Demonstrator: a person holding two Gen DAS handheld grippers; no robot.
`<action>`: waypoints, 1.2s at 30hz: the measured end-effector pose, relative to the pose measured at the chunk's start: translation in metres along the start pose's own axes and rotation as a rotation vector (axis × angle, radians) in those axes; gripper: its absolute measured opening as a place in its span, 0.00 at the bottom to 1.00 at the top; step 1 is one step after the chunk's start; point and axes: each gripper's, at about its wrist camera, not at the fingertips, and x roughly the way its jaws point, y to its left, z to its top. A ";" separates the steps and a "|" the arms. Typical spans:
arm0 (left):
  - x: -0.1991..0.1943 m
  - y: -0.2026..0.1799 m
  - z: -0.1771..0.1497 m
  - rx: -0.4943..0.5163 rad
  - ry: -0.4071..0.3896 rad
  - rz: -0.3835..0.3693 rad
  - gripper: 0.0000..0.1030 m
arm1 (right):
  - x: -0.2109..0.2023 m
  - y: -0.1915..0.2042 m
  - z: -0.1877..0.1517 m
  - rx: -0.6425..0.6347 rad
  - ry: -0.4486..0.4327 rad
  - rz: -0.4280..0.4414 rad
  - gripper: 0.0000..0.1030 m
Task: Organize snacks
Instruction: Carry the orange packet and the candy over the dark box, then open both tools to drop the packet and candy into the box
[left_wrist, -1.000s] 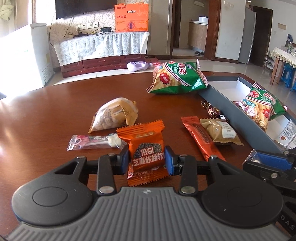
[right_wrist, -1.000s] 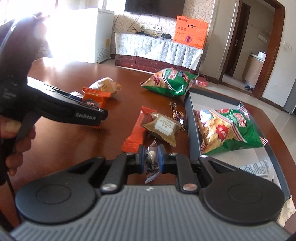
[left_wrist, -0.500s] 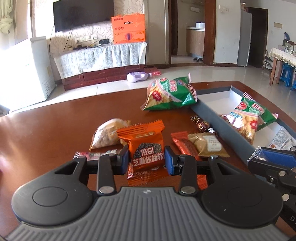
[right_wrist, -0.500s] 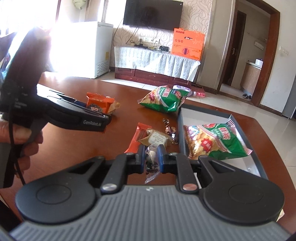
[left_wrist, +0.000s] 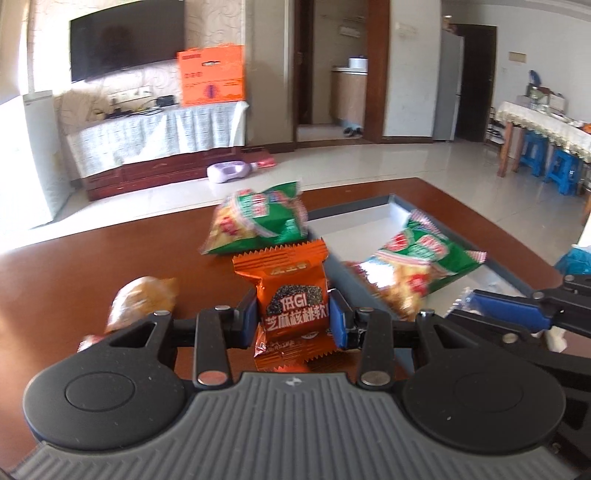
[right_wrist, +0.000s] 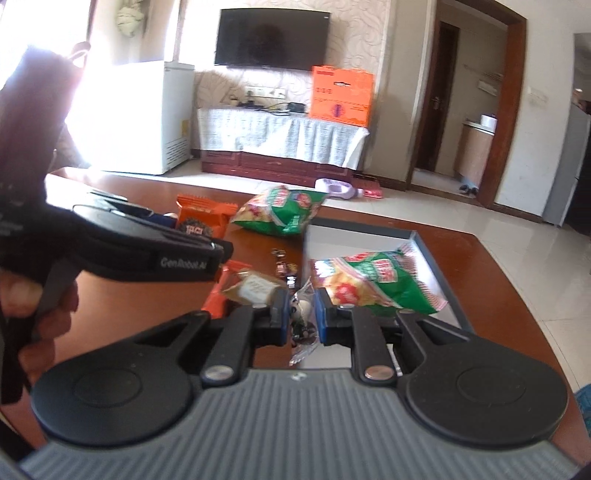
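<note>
Big brown desk (left_wrist: 92, 266) below it all, with its far edge curving round and pale floor past it. Lots of bare wood on the left side of the desk, wide and free. Long grey tray (right_wrist: 428, 254) on the right part of the desk, low walls all round, one green chip bag (right_wrist: 373, 280) inside and bare white room at the far end. Another green chip bag (left_wrist: 258, 225) on the desk, right by the tray's far corner. Left gripper (left_wrist: 291, 319) clamped tight on an orange snack pack (left_wrist: 291, 295), held up off the wood, near the tray's left wall. Right gripper (right_wrist: 301, 314) squeezed on a small clear candy wrapper (right_wrist: 303, 314), by the tray's near edge.
</note>
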 end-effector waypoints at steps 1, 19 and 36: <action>0.003 -0.005 0.002 0.007 -0.003 -0.008 0.43 | 0.001 -0.005 0.000 0.011 0.001 -0.007 0.17; 0.088 -0.086 0.017 0.114 0.071 -0.214 0.43 | 0.039 -0.059 -0.021 0.076 0.128 -0.100 0.18; 0.131 -0.091 0.029 0.133 0.022 -0.175 0.67 | 0.063 -0.061 -0.016 0.090 0.144 -0.118 0.18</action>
